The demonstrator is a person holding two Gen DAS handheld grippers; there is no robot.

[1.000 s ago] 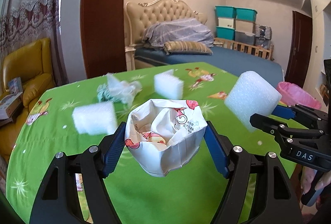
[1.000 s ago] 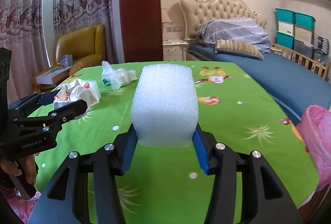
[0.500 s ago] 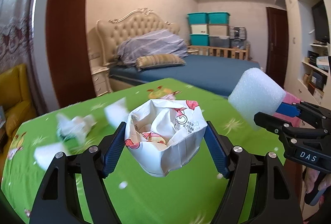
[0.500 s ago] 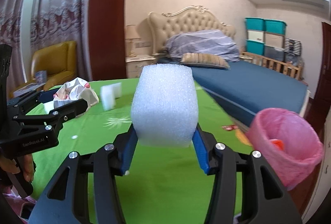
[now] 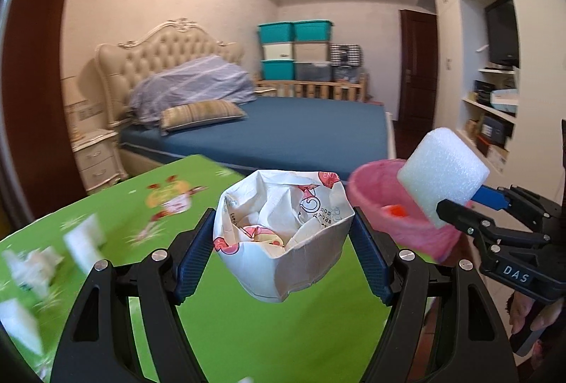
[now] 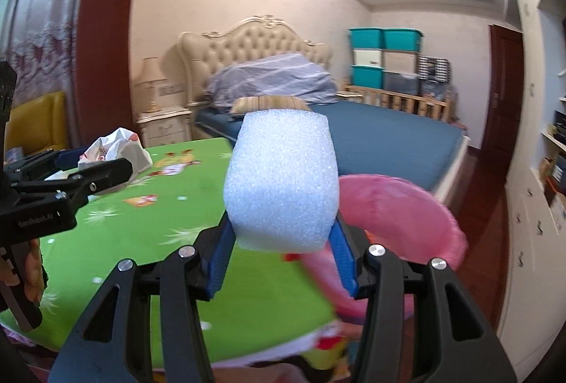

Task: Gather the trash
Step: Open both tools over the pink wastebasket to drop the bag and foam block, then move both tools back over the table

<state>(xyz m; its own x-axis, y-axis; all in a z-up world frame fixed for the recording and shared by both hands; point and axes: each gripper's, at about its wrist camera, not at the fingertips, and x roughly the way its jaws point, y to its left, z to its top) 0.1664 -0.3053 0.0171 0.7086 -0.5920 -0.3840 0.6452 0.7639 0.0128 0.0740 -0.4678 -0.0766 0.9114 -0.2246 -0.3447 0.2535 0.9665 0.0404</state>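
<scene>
My left gripper (image 5: 283, 252) is shut on a crumpled white paper bag (image 5: 283, 234) with red print and holds it above the green table (image 5: 265, 330). My right gripper (image 6: 281, 245) is shut on a white foam block (image 6: 281, 181). The foam block also shows in the left wrist view (image 5: 442, 170), over the near rim of a pink trash bin (image 5: 385, 206). In the right wrist view the pink trash bin (image 6: 410, 213) lies just behind and right of the foam block, past the table edge. The paper bag shows at left there (image 6: 113, 149).
Several white foam pieces (image 5: 85, 238) and a crumpled wrapper (image 5: 32, 262) lie on the table's left part, blurred. A blue bed (image 5: 283, 125) stands behind the table. A nightstand (image 6: 162, 128) and a yellow armchair (image 6: 35, 121) stand at the left. Shelves (image 5: 495, 114) line the right wall.
Both grippers have swung right with their loads. The pink bin has come into the left wrist view and closer in the right wrist view. The foam block is now at the bin's rim.
</scene>
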